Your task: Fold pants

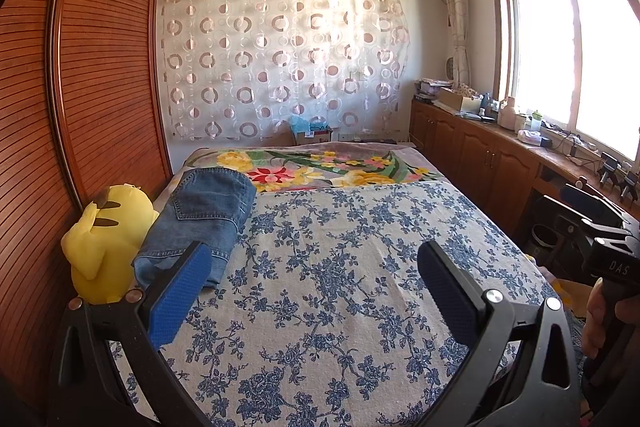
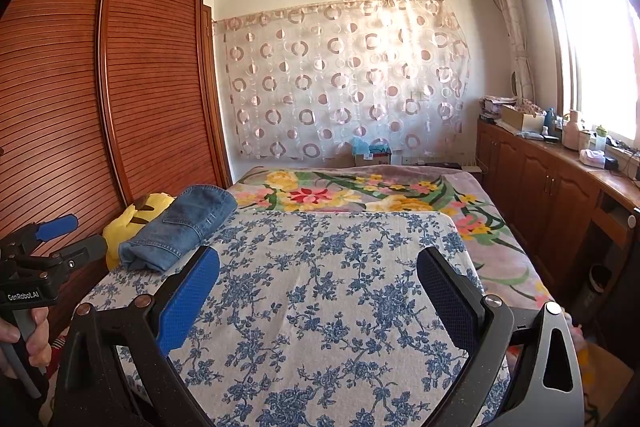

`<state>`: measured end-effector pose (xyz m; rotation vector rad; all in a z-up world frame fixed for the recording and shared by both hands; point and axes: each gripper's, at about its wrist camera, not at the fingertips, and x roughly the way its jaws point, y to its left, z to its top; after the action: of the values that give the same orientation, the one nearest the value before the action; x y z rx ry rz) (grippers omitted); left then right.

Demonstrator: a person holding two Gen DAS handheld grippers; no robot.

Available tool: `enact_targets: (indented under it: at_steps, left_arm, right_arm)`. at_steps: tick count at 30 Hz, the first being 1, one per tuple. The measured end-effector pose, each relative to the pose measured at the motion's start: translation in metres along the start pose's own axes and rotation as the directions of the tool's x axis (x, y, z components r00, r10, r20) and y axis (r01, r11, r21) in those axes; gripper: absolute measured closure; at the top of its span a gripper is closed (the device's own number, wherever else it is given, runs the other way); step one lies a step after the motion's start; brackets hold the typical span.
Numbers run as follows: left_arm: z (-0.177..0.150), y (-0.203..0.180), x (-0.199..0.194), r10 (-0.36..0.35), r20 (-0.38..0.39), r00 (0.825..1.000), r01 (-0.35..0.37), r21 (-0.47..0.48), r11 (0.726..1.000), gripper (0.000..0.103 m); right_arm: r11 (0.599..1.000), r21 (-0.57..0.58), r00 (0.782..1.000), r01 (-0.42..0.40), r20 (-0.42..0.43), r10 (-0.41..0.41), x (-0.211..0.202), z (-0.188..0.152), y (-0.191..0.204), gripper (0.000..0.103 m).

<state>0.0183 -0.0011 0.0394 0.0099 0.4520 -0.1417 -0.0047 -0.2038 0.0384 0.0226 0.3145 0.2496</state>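
Folded blue denim pants (image 1: pixel 200 219) lie at the left edge of the bed, on the blue-flowered white cloth (image 1: pixel 340 267). They also show in the right wrist view (image 2: pixel 180 227). My left gripper (image 1: pixel 316 263) is open and empty, held above the cloth, its left finger just in front of the pants. My right gripper (image 2: pixel 318 267) is open and empty, above the cloth and to the right of the pants. The right gripper's body shows at the right edge of the left wrist view (image 1: pixel 600 239); the left gripper's body shows at the left edge of the right wrist view (image 2: pixel 44 247).
A yellow plush toy (image 1: pixel 108 239) leans against the pants on the left, next to the slatted wooden wardrobe (image 1: pixel 80 87). A colourful floral blanket (image 1: pixel 328 167) covers the bed's far end. A wooden cabinet (image 1: pixel 500 155) with clutter runs under the window on the right.
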Motion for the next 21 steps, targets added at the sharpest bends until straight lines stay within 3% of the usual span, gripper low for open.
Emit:
enact_targets:
  at_steps: [21]
  left_arm:
    - [-0.0019, -0.0005, -0.0001, -0.001, 0.001, 1.000, 0.001, -0.002, 1.000, 0.000]
  right_arm:
    - [1.000, -0.003, 1.000, -0.001, 0.005, 0.001, -0.0005, 0.0010, 0.0006, 0.004]
